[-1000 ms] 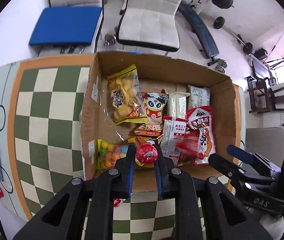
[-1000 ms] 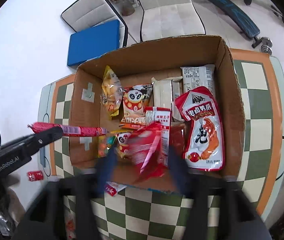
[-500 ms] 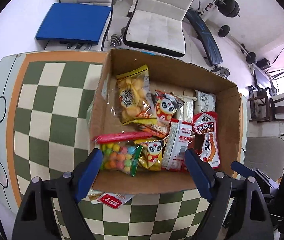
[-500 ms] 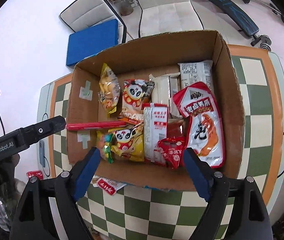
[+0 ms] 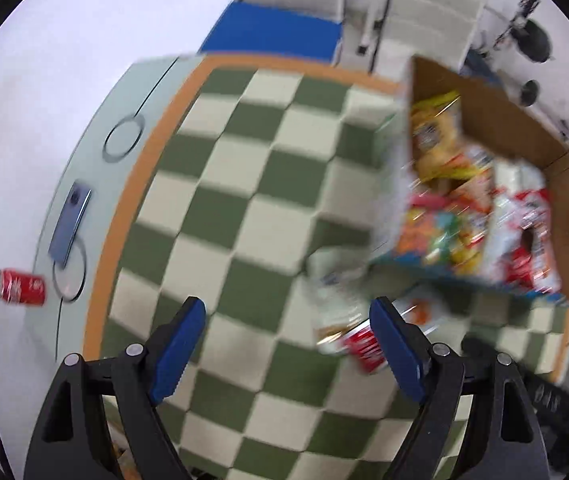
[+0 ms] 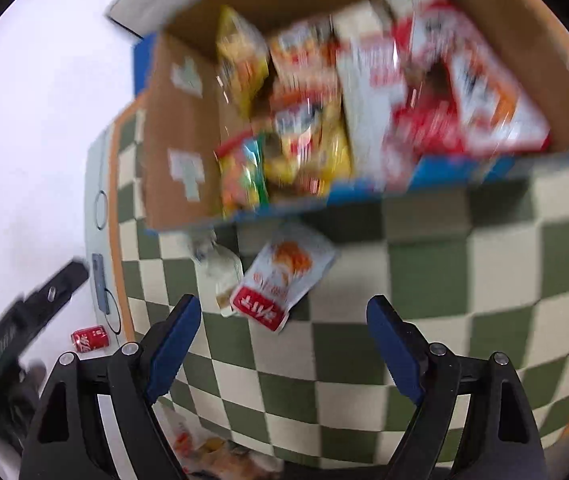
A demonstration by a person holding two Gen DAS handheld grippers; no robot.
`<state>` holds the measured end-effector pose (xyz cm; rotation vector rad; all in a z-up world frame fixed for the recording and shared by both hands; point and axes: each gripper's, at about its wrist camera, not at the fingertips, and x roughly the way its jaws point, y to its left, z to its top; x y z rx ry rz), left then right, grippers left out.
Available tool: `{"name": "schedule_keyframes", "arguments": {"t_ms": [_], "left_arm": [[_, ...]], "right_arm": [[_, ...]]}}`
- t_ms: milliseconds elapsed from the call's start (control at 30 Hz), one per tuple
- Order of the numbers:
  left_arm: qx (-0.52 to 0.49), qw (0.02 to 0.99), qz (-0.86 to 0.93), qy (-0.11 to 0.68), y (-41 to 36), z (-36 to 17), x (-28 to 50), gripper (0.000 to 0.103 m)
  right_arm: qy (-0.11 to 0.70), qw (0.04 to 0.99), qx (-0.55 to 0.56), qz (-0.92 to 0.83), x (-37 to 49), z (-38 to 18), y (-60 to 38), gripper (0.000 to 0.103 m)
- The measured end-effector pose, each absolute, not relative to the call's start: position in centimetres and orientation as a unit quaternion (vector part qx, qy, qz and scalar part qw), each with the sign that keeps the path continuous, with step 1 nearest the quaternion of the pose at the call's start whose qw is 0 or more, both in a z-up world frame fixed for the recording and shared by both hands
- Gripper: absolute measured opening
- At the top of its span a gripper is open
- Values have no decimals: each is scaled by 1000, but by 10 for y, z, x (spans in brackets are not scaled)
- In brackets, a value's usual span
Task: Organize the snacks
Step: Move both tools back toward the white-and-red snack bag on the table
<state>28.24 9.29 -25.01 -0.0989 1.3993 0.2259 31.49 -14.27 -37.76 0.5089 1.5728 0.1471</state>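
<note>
- Left gripper (image 5: 286, 336): jaws spread wide, nothing between them; it hung over the green-and-cream checked worktop (image 5: 244, 208).
- Right gripper (image 6: 284, 336): jaws likewise spread wide and empty, above the same checked worktop (image 6: 444, 280).
- Snack pouch (image 6: 282, 280), white with an orange picture and a red label end: lay flat on the worktop just ahead of the right gripper, outside the box and close to its near wall. In the left view its red end (image 5: 364, 346) showed blurred, just beside the right-hand finger.
- Pale packet (image 6: 220, 270): lay on the worktop touching the pouch's left side; detail too blurred to read.
- Cardboard box (image 6: 180, 136): stood on the worktop beyond both loose packets, open at the top, a blue strip along its near edge. In the left view it sat at the right (image 5: 524, 132).
- Snacks in box (image 6: 324, 100): yellow, orange, white and red packets lying packed together across the floor of the box; motion blur hid the prints.
- More packets (image 6: 204, 446): at the worktop's near edge, below the right gripper, partly hidden.
- Phone (image 5: 70, 226): lay on the pale border of the worktop, left side.
- Red can (image 5: 20, 292): lay on its side on the white floor, off the worktop's left edge.
- Blue mat (image 5: 276, 36) and white chair (image 5: 428, 28): beyond the far edge of the worktop.
</note>
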Motion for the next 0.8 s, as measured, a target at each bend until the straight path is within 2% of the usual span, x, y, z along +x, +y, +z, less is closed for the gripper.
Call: {"name": "schedule_keyframes", "arguments": {"t_ms": [200, 500, 667, 800], "left_arm": [[-80, 724, 123, 674, 134, -293, 248, 84], [-76, 711, 137, 686, 163, -323, 241, 84], [-72, 709, 107, 694, 151, -331, 253, 84], [-79, 696, 57, 711, 119, -345, 271, 84]], "right_arm": [[698, 687, 202, 12, 307, -429, -102, 87], [685, 715, 121, -68, 317, -466, -43, 87], [696, 712, 53, -79, 306, -478, -37, 87], [704, 705, 39, -77, 290, -480, -56, 87]]}}
